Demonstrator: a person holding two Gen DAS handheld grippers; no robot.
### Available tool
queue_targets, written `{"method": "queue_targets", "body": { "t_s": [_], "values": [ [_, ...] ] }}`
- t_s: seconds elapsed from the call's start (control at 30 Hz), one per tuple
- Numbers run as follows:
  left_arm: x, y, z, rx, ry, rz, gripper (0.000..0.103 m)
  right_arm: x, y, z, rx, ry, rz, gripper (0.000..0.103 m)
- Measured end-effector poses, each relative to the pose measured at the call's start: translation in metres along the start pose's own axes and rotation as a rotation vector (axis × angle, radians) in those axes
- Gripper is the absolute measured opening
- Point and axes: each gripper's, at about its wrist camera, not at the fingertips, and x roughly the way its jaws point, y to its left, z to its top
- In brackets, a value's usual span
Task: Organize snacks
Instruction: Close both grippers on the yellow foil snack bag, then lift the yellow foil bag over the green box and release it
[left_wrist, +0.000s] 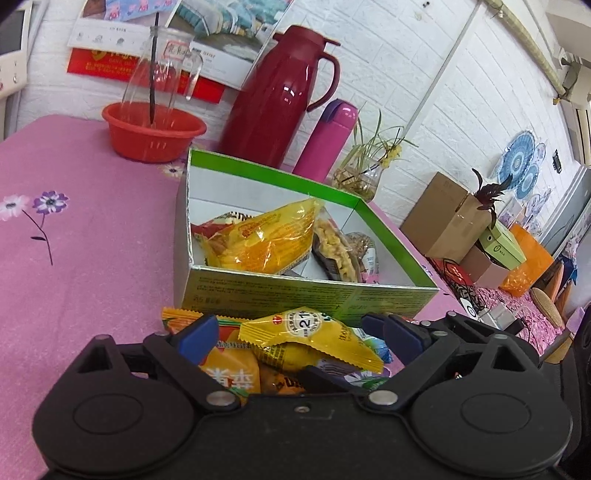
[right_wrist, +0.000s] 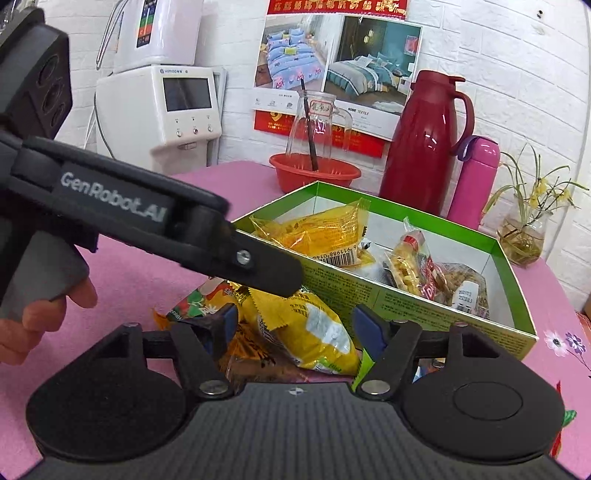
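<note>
A green-rimmed cardboard box (left_wrist: 295, 291) stands on the pink table and holds a large yellow snack bag (left_wrist: 266, 240) and a clear pack of yellow pieces (left_wrist: 336, 251). A pile of loose packets lies in front of it. My left gripper (left_wrist: 295, 332) is open above the pile, with a small yellow packet (left_wrist: 314, 332) between its blue pads. My right gripper (right_wrist: 297, 325) is open too, straddling a yellow packet (right_wrist: 314, 332) in the same pile. The left gripper's black finger (right_wrist: 258, 262) crosses the right wrist view from the left. The box (right_wrist: 424, 306) is behind the pile.
Behind the box are a red basin (left_wrist: 155, 136) holding a glass bottle, a dark red thermos jug (left_wrist: 280, 96), a pink flask (left_wrist: 328, 140) and a plant vase (left_wrist: 358, 181). A person's hand (right_wrist: 37, 317) holds the left gripper's handle. A white appliance (right_wrist: 162, 107) stands at the back left.
</note>
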Motion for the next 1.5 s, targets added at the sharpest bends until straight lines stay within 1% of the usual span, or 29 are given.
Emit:
{"method": "queue_targets", "body": {
  "t_s": [0.03, 0.07, 0.13, 0.17, 0.2, 0.23, 0.27, 0.3, 0.37, 0.47, 0.57, 0.67, 0.8, 0.9, 0.93, 0.97, 1.0, 1.03, 1.1, 1.17, 1.23, 1.3, 1.37, 1.5],
  "values": [
    [0.004, 0.002, 0.001, -0.001, 0.013, -0.009, 0.094, 0.003, 0.0, 0.001, 0.0, 0.007, 0.0, 0.096],
    [0.007, 0.005, 0.001, -0.004, 0.025, -0.014, 0.082, 0.006, 0.0, 0.002, 0.002, 0.013, 0.002, 0.091],
    [0.013, 0.01, 0.0, -0.018, 0.042, -0.027, 0.073, 0.01, 0.001, 0.003, 0.007, 0.025, 0.015, 0.09],
    [0.015, 0.012, -0.001, -0.032, 0.049, -0.041, 0.06, 0.011, 0.002, 0.004, 0.006, 0.03, 0.016, 0.088],
    [0.017, 0.014, -0.002, -0.047, 0.053, -0.059, 0.05, 0.012, 0.004, 0.004, -0.001, 0.032, 0.012, 0.085],
    [0.017, 0.016, -0.002, -0.059, 0.057, -0.074, 0.039, 0.012, 0.006, 0.003, -0.016, 0.033, 0.008, 0.079],
    [0.017, 0.016, -0.003, -0.061, 0.057, -0.082, 0.035, 0.011, 0.009, 0.003, -0.03, 0.033, -0.001, 0.073],
    [0.015, 0.015, -0.004, -0.054, 0.056, -0.085, 0.035, 0.011, 0.011, 0.002, -0.042, 0.034, -0.013, 0.071],
    [0.012, 0.013, -0.006, -0.051, 0.057, -0.081, 0.035, 0.01, 0.012, 0.001, -0.043, 0.037, -0.02, 0.065],
    [0.003, 0.013, -0.013, -0.092, 0.062, -0.097, 0.034, 0.003, 0.011, 0.0, -0.027, 0.03, 0.001, 0.059],
    [-0.01, 0.009, -0.019, -0.098, 0.057, -0.112, 0.032, -0.009, 0.014, -0.004, -0.031, 0.016, 0.028, 0.052],
    [-0.025, 0.0, -0.026, -0.075, 0.049, -0.109, 0.032, -0.023, 0.022, -0.008, -0.071, 0.002, 0.046, 0.049],
    [-0.035, -0.008, -0.034, -0.05, 0.042, -0.091, 0.032, -0.034, 0.027, -0.012, -0.083, 0.001, 0.08, 0.05],
    [-0.034, -0.006, -0.037, -0.055, 0.05, -0.087, 0.049, -0.036, 0.03, -0.016, -0.097, 0.007, 0.086, 0.05],
    [-0.032, -0.006, -0.038, -0.055, 0.051, -0.074, 0.07, -0.035, 0.031, -0.016, -0.105, 0.009, 0.084, 0.051],
    [-0.031, -0.005, -0.038, -0.057, 0.05, -0.063, 0.089, -0.034, 0.032, -0.017, -0.11, 0.012, 0.081, 0.054],
    [-0.03, -0.004, -0.038, -0.063, 0.045, -0.055, 0.092, -0.032, 0.032, -0.017, -0.112, 0.015, 0.079, 0.054],
    [-0.027, -0.002, -0.037, -0.065, 0.045, -0.051, 0.093, -0.031, 0.032, -0.017, -0.111, 0.018, 0.075, 0.055],
    [-0.024, 0.0, -0.036, -0.069, 0.045, -0.057, 0.094, -0.028, 0.032, -0.017, -0.114, 0.022, 0.068, 0.061],
    [-0.022, 0.003, -0.034, -0.074, 0.044, -0.054, 0.093, -0.025, 0.033, -0.017, -0.118, 0.03, 0.058, 0.074],
    [-0.023, 0.009, -0.032, -0.081, 0.047, -0.06, 0.094, -0.022, 0.032, -0.017, -0.119, 0.033, 0.052, 0.079],
    [-0.025, 0.016, -0.028, -0.097, 0.047, -0.068, 0.094, -0.02, 0.03, -0.017, -0.114, 0.037, 0.054, 0.079],
    [-0.027, 0.02, -0.024, -0.109, 0.048, -0.085, 0.094, -0.018, 0.029, -0.017, -0.111, 0.038, 0.057, 0.082],
    [-0.024, 0.018, -0.018, -0.071, 0.057, -0.109, 0.09, -0.014, 0.028, -0.016, -0.112, 0.036, 0.059, 0.083]
  ]
}}
